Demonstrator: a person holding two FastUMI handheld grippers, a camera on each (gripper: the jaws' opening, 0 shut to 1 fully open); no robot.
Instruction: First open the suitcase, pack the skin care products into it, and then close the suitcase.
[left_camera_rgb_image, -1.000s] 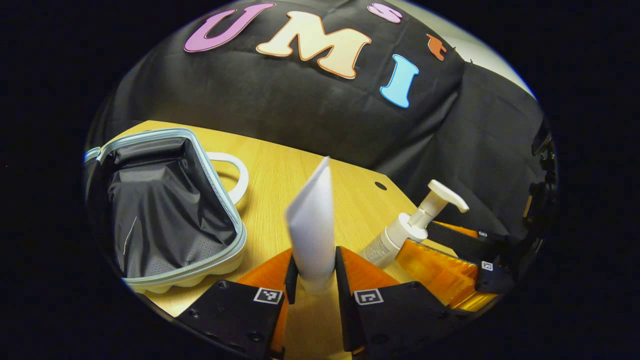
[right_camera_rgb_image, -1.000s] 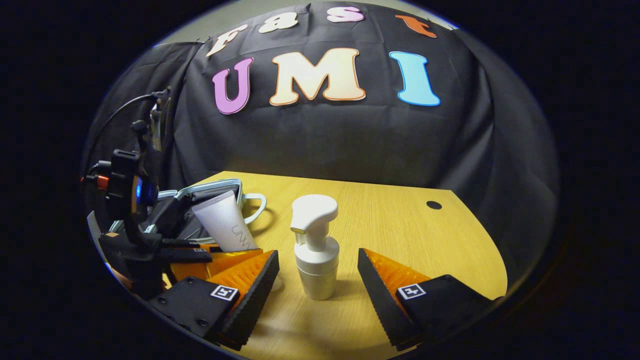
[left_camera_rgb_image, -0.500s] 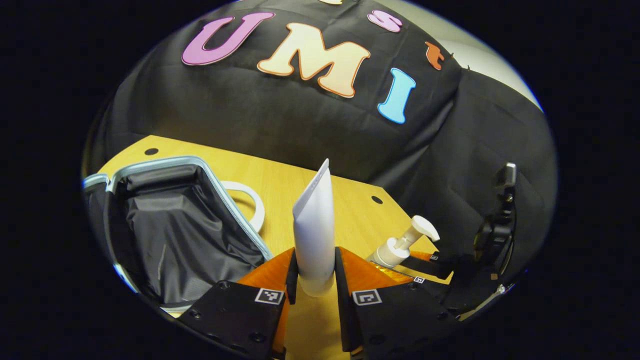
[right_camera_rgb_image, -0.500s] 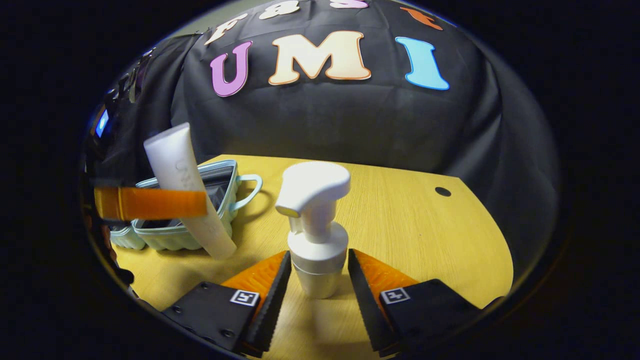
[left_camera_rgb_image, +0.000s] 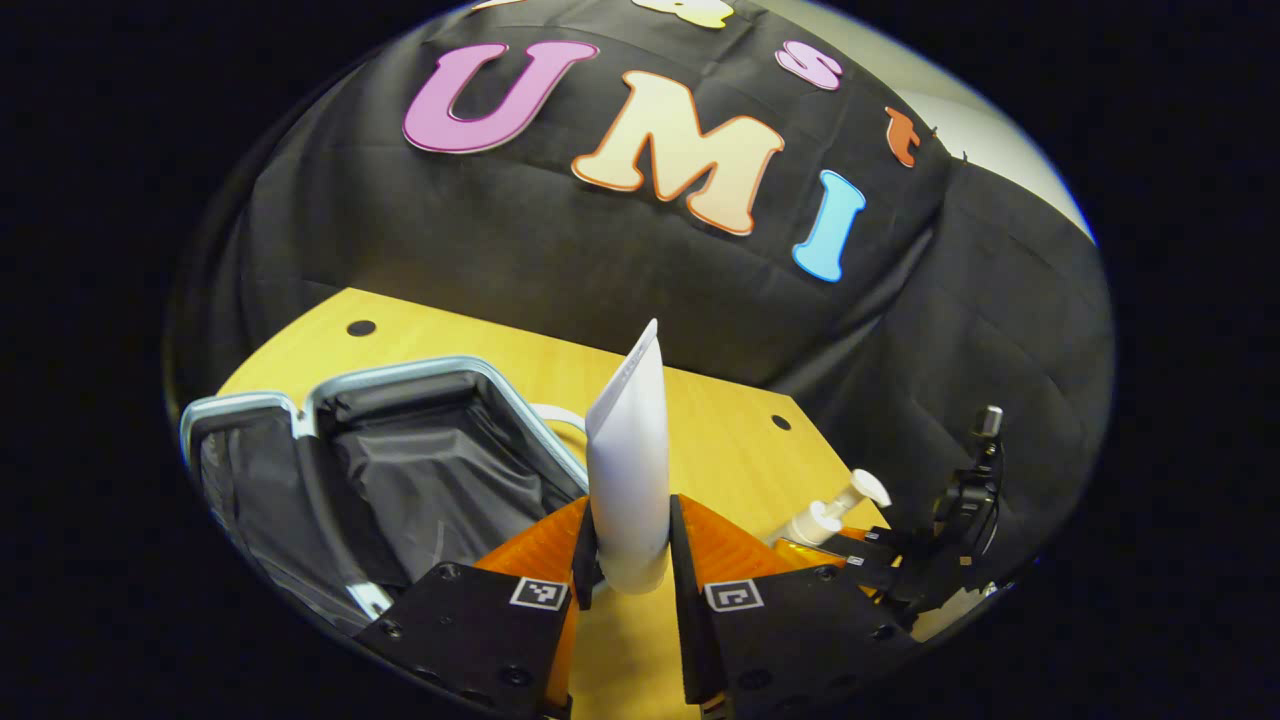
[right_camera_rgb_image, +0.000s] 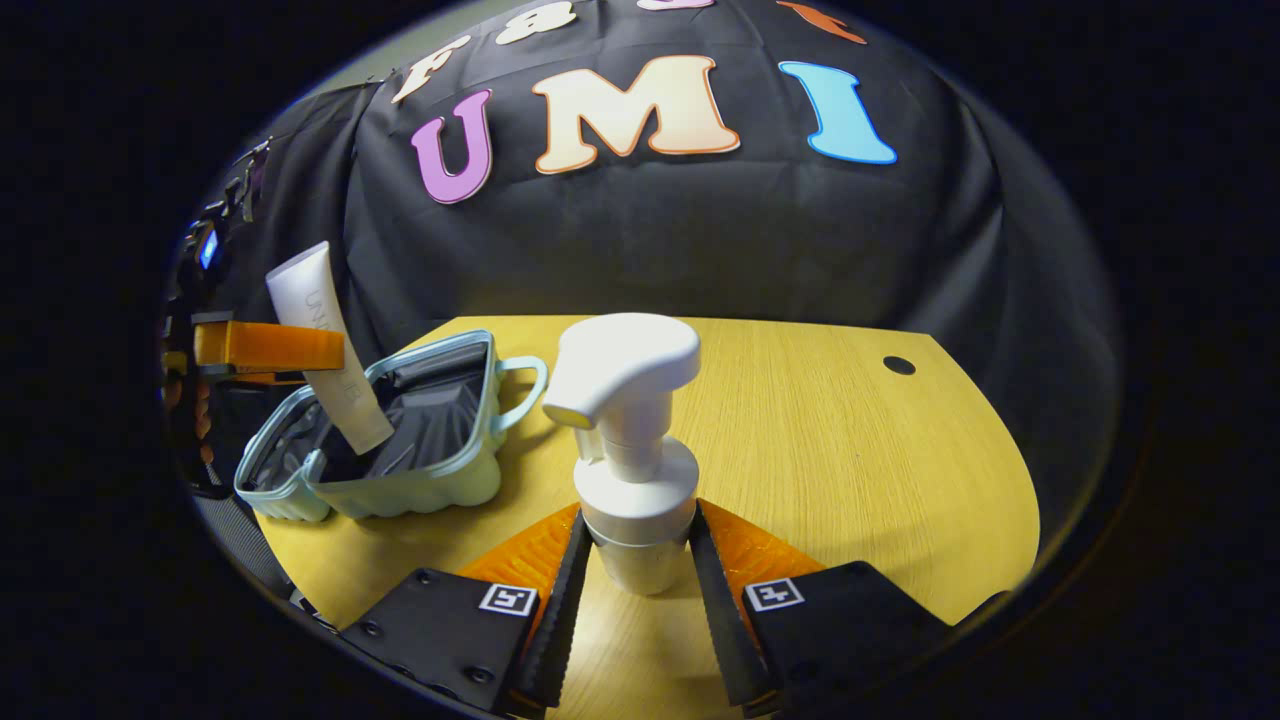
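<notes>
My left gripper (left_camera_rgb_image: 628, 545) is shut on a white tube (left_camera_rgb_image: 628, 460) that stands upright between its fingers, in the air above the near right edge of the open suitcase (left_camera_rgb_image: 400, 470). In the right gripper view the same white tube (right_camera_rgb_image: 325, 340) hangs tilted over the pale green suitcase (right_camera_rgb_image: 400, 440), held by the left gripper (right_camera_rgb_image: 270, 345). My right gripper (right_camera_rgb_image: 640, 560) is shut on a white pump bottle (right_camera_rgb_image: 630, 450), upright, both fingers pressing its lower body. That pump bottle (left_camera_rgb_image: 825, 515) also appears far right in the left gripper view.
The suitcase lies open on a wooden table (right_camera_rgb_image: 850, 460), with a dark fabric lining (left_camera_rgb_image: 440, 490) and a loop handle (right_camera_rgb_image: 525, 385). The table has small round holes (right_camera_rgb_image: 898, 366). Black cloth walls stand close behind the table.
My right gripper closed from open onto the pump bottle. The left gripper lifted the tube and carried it left to above the suitcase opening.
</notes>
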